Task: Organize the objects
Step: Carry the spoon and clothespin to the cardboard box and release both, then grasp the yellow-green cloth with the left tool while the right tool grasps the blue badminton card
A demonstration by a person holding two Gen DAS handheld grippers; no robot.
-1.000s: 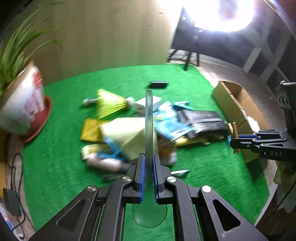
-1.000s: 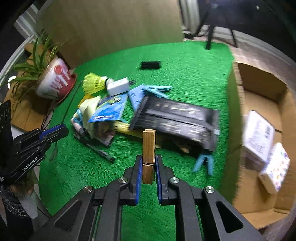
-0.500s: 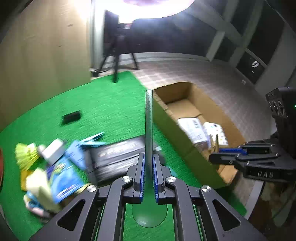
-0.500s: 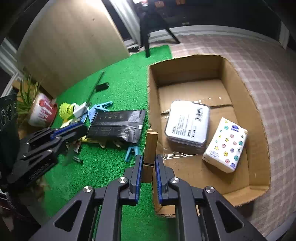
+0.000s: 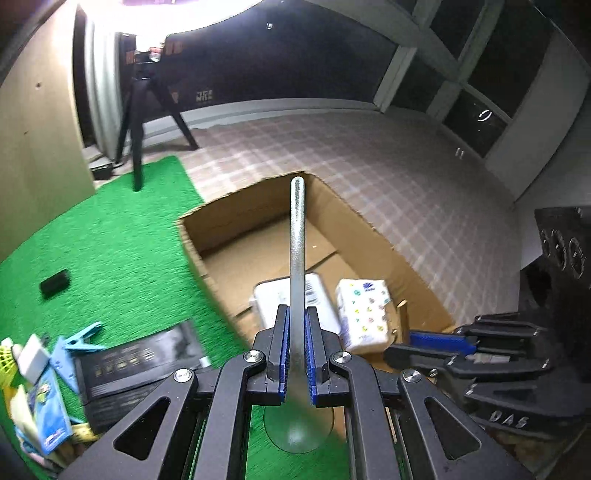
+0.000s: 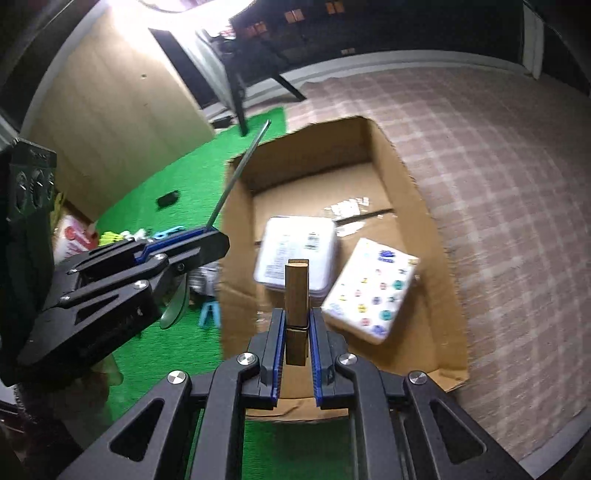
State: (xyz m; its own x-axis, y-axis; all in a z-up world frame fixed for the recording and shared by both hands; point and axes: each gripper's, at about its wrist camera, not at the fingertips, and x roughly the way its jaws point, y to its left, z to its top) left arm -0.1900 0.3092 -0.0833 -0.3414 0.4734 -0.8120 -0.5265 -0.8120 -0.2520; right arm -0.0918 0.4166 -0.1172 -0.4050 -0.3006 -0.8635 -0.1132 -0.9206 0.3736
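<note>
I see a checked pinkish floor running back to a pale skirting under dark windows with grey frames. A green turf mat covers the floor on the left, meeting a tan wood panel. A black tripod stands at the mat's far edge, beneath a glaring light.

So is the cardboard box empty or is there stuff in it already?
Not empty. The open cardboard box already holds a white plastic case and a tissue pack with coloured dots, lying side by side on its floor.
</note>
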